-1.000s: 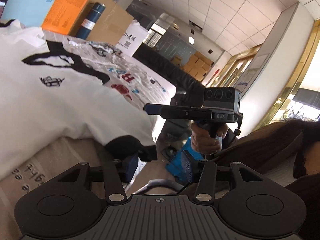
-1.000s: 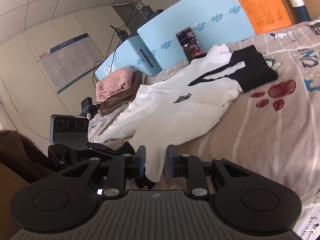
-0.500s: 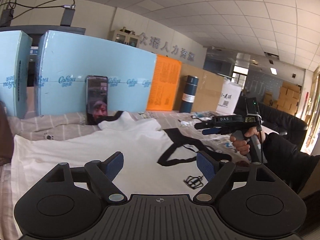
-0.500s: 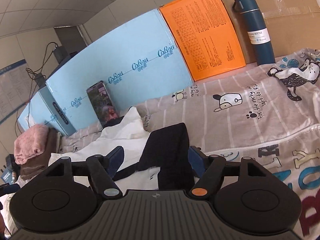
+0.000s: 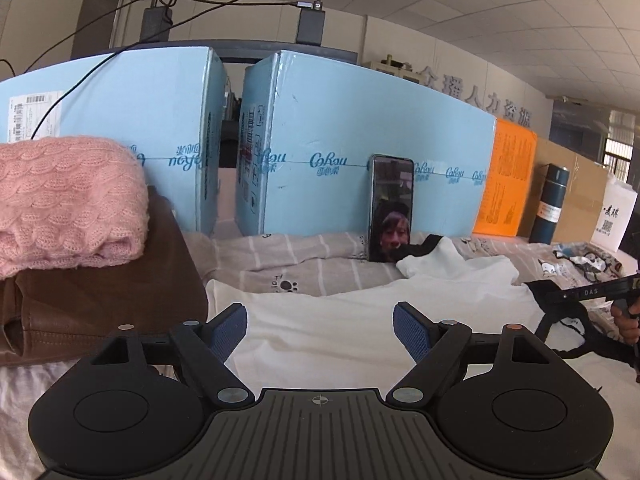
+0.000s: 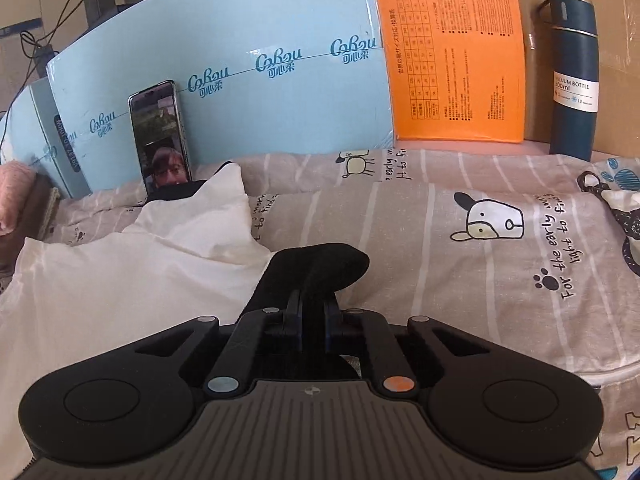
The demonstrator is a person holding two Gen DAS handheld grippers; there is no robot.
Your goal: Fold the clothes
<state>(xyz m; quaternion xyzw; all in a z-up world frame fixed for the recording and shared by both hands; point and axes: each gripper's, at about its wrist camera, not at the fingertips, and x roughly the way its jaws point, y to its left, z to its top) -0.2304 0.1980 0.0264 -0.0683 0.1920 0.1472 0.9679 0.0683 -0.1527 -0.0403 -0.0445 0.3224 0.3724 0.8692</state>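
Cotton shirt (image 5: 360,332), white, lies rumpled on our striped bedsheet (image 6: 500,288); right hand-held gripper (image 6: 312,320) is closing on its black sleeve (image 6: 320,268), left hand-held gripper (image 5: 320,332) released above.

White shirt (image 5: 360,320) on printed bedsheet (image 6: 440,280)

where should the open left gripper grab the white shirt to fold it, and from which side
Take the white shirt by its loose edge nearest the brown folded garment, where the cloth ends on the striped sheet. Probably come in low from that side with the left gripper, one finger sliding under the flat edge.
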